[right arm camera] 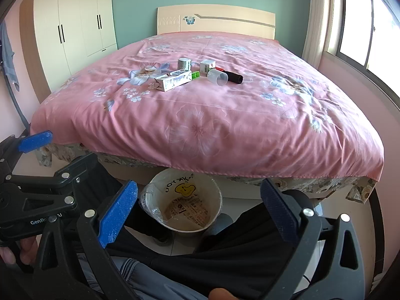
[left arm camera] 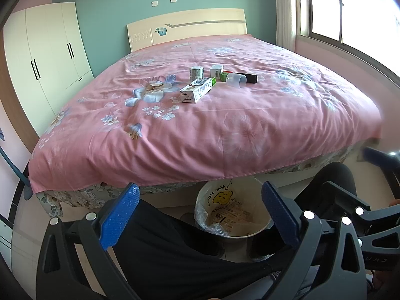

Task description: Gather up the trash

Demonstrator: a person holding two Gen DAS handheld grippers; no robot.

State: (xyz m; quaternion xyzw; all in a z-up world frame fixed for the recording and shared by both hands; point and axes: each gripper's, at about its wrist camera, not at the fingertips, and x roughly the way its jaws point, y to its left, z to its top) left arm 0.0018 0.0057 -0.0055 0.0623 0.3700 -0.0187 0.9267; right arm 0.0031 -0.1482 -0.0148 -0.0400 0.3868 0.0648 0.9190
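Trash lies in a cluster mid-bed on the pink floral cover (left arm camera: 225,125) (right arm camera: 225,125): a white milk carton (left arm camera: 196,91) (right arm camera: 172,80), a small round can (left arm camera: 196,72) (right arm camera: 184,63), a white box (left arm camera: 216,70) (right arm camera: 207,65), a green piece (left arm camera: 224,76) (right arm camera: 195,75), a clear plastic cup (left arm camera: 237,80) (right arm camera: 218,76) on its side and a black tube (left arm camera: 250,78) (right arm camera: 233,77). A lined waste bin (left arm camera: 233,212) (right arm camera: 185,200) stands on the floor at the bed's foot. My left gripper (left arm camera: 200,212) and right gripper (right arm camera: 197,212) are open and empty, held well short of the bed above the bin.
A person's dark-trousered legs and shoes flank the bin. A cream wardrobe (left arm camera: 47,57) (right arm camera: 75,22) stands at the left, a window (left arm camera: 355,10) (right arm camera: 367,25) at the right, the headboard (right arm camera: 216,20) at the far end. The other gripper shows in each view's edge.
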